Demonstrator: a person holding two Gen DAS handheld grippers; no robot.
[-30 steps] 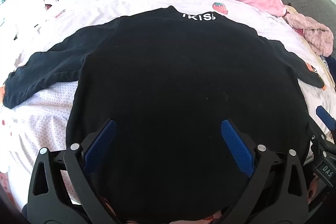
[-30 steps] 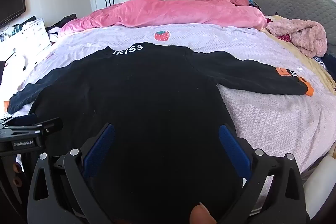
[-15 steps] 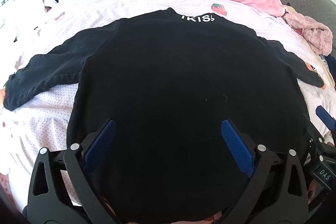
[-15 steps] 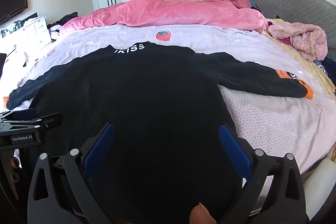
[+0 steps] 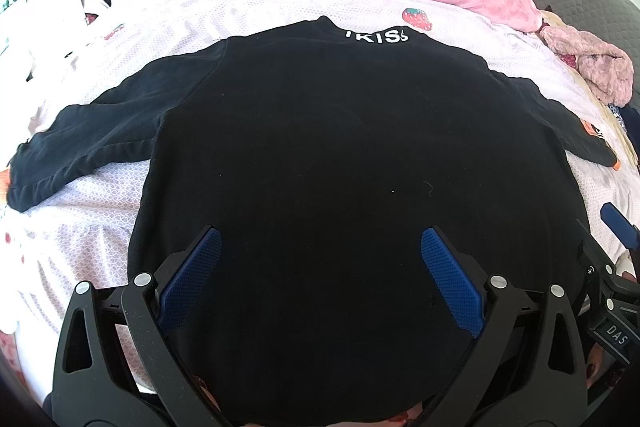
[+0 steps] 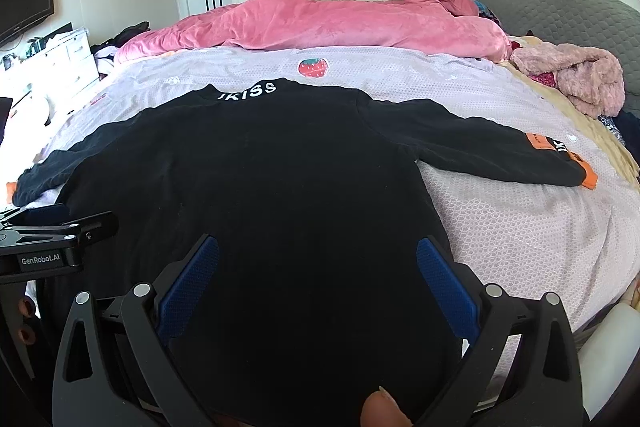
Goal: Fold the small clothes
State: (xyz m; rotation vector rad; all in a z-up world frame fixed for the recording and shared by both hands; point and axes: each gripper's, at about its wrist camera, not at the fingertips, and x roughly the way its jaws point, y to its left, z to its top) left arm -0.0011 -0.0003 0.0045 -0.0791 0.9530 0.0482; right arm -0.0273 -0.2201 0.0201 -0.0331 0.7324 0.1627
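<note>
A black long-sleeved sweater (image 5: 340,155) with white lettering at the collar lies flat on the bed, back up, both sleeves spread out; it also shows in the right wrist view (image 6: 260,179). Its right sleeve ends in an orange cuff (image 6: 588,179). My left gripper (image 5: 320,247) is open and empty over the lower part of the sweater near the hem. My right gripper (image 6: 318,259) is open and empty over the hem, to the right of the left one. Each gripper shows at the edge of the other's view.
The bed has a pale lilac sheet (image 6: 500,219) with strawberry prints. A pink quilt (image 6: 340,23) lies bunched along the far side. A fuzzy pink garment (image 6: 576,75) sits at the right by a grey headboard. White wardrobes stand behind.
Both grippers have lifted and tilted up slightly, so the sweater sits a little lower in each view. The jaws stay open. The sweater has not moved.
</note>
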